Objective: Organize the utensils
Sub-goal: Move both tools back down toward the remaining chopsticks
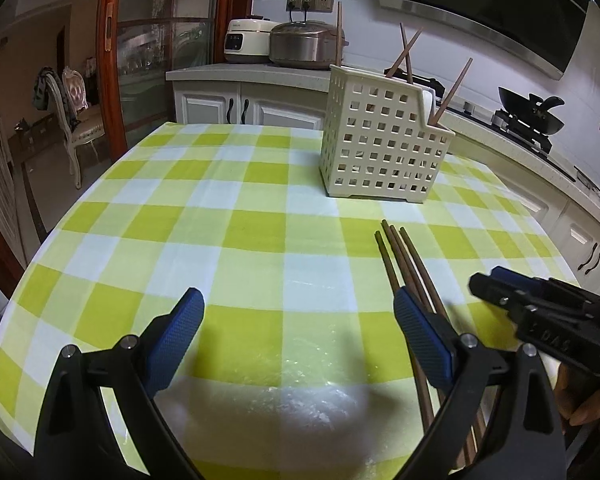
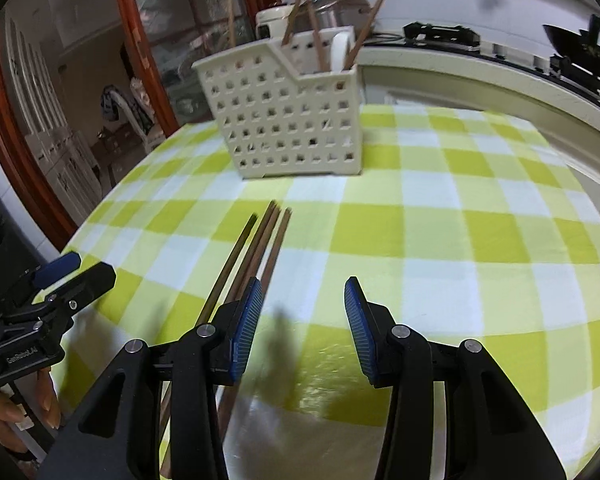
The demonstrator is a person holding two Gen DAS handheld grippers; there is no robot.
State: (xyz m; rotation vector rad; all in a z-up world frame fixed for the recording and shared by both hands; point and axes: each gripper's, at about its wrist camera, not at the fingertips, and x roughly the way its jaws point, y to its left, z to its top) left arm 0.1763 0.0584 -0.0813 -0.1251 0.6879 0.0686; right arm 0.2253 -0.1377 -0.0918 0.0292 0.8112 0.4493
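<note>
I held one tool in each hand, and both pointed down at a slant over the table (image 1: 100,216) with the green and white checked cloth.

My left tool (image 1: 296,312) had its two blue fingers (image 1: 180,332) spread wide apart. Nothing was between them, only bare cloth. Its right finger sat just over the loose chopsticks (image 1: 396,252), and I could not tell if it touched them.

My right tool (image 2: 303,312) was part way spread too, with nothing between its fingers (image 2: 246,328). Its left finger sat right beside the same chopsticks (image 2: 260,240). They ran under that finger, not into the gap.

There were four brown chopsticks lying flat, close together, side by side. Their tips pointed toward the far edge of the table, and their other ends went off toward the near edge, under my tools.

A white basket (image 1: 384,140) full of square holes stood upright past the chopstick tips, closer to the far edge. A few more chopsticks (image 2: 370,20) stuck up out of it, leaning different ways.

In the right view I saw my left hand (image 2: 16,412) wrapped around its handle at the near left side. In the left view my right tool (image 1: 496,284) came in from the right, low over the cloth.
</note>
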